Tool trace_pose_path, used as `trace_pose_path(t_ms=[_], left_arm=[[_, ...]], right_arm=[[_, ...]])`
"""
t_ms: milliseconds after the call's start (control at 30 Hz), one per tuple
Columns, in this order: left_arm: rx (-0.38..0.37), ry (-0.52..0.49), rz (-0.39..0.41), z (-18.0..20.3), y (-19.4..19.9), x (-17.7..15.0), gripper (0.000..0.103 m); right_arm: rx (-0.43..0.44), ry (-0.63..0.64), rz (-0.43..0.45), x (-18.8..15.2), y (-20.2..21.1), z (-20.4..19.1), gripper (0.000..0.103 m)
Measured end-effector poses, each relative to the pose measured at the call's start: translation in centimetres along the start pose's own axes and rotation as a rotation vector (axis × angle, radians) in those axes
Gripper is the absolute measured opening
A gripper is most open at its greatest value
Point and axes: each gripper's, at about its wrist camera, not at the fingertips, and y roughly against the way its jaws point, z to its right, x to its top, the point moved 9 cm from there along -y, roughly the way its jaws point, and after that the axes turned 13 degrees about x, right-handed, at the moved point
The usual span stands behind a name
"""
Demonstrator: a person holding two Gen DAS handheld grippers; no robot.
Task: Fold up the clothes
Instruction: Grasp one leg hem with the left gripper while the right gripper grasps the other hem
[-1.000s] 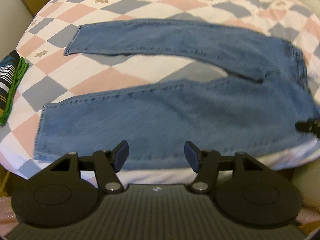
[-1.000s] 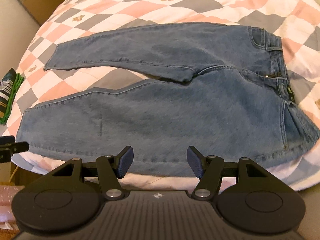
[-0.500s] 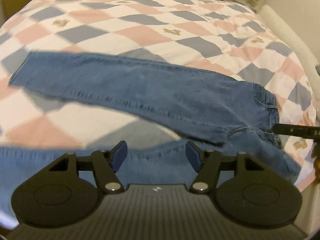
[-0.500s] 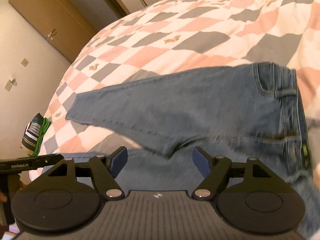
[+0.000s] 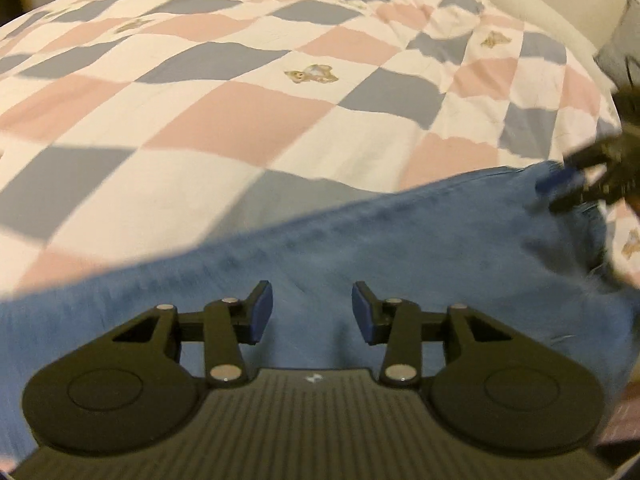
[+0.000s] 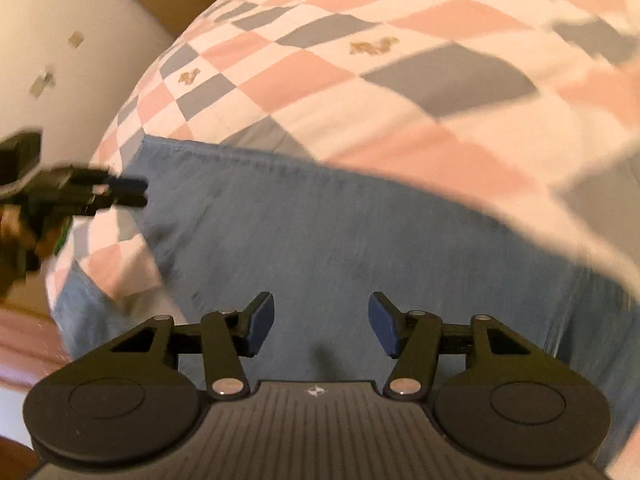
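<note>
Blue jeans [image 5: 360, 248]: spread flat on bed with pink-grey-white checked quilt [image 5: 240, 92]. Left claw [image 5: 312, 312]: over denim, pads apart, jaws just been closing, nothing between them. Right claw [image 6: 320, 322]: over denim, moderately wide, just been closing, empty.

The left gripper [image 5: 312, 312] points steeply downward, its blue pads [image 5: 262, 312] apart with nothing between them, jaws having just been closing. The right gripper [image 6: 320, 324] tilts down likewise, its jaws wider, also just closing, nothing pinched.
</note>
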Motion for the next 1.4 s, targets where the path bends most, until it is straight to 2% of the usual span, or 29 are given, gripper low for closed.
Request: trace_pose_path(t_ms=[167, 267, 333, 433, 533, 567, 600, 633, 667, 700, 800, 933, 1033, 1167, 1267, 1367, 1400], left_arm=[[-0.041, -0.089, -0.059, -4.6, -5.4, 1.4, 0.038], [-0.066, -0.134, -0.071, -6.3, -7.2, 1.5, 0.046], [-0.073, -0.169, -0.080, -7.1, -8.2, 1.4, 0.057], [-0.118, -0.239, -0.119, -7.4, -9.5, 0.7, 0.059], [-0.120, -0.381, -0.122, -6.5, -10.4, -0.5, 0.060], [-0.118, -0.394, -0.119, -6.5, -10.4, -0.6, 0.059], [-0.116, -0.395, -0.117, -6.6, -10.3, -0.5, 0.038], [-0.109, -0.397, -0.111, -6.5, -9.9, -0.6, 0.012], [-0.103, -0.399, -0.106, -6.5, -9.6, -0.6, 0.008], [-0.094, -0.404, -0.098, -6.4, -9.1, -0.6, 0.004], [-0.019, -0.433, -0.031, -5.6, -6.8, -1.4, 0.002], [0.087, -0.352, 0.094, -5.3, -1.4, -2.5, 0.001], [0.165, -0.303, 0.189, -4.1, 4.7, -4.6, 0.001], [0.267, -0.230, 0.273, -0.8, 14.1, -9.7, 0.001], [0.287, -0.106, 0.260, 2.3, 19.4, -16.2, 0.001], [0.275, 0.031, 0.163, 5.8, 20.7, -24.6, 0.002], [0.270, 0.066, 0.119, 6.7, 19.9, -27.0, 0.004]], right_arm=[[-0.022, 0.053, -0.062, 5.5, -3.0, 5.9, 0.057], [-0.015, 0.068, -0.104, 7.1, -4.8, 8.2, 0.057], [0.015, 0.053, -0.131, 7.5, -5.6, 9.2, 0.057], [0.054, 0.049, -0.200, 7.0, -6.8, 10.2, 0.059], [0.087, 0.038, -0.224, 6.8, -7.2, 10.6, 0.059], [0.098, 0.030, -0.230, 6.7, -7.2, 10.6, 0.059], [0.108, 0.030, -0.231, 6.7, -7.2, 10.6, 0.049], [0.100, 0.034, -0.236, 6.6, -7.1, 10.6, 0.037], [0.095, 0.040, -0.234, 6.6, -6.9, 10.4, 0.016], [0.090, 0.046, -0.230, 6.6, -6.7, 10.2, 0.014], [0.050, 0.097, -0.170, 6.6, -5.4, 8.3, 0.009], [-0.020, 0.203, -0.057, 6.5, -2.8, 4.5, 0.008], [-0.073, 0.302, 0.028, 6.6, -0.5, 1.3, 0.007], [-0.135, 0.436, 0.113, 5.9, 2.2, -3.9, 0.006], [-0.164, 0.505, 0.137, 2.6, 3.8, -8.8, 0.006], [-0.189, 0.510, 0.110, -3.3, 3.4, -13.1, 0.006], [-0.190, 0.494, 0.086, -5.3, 2.7, -13.7, 0.007]])
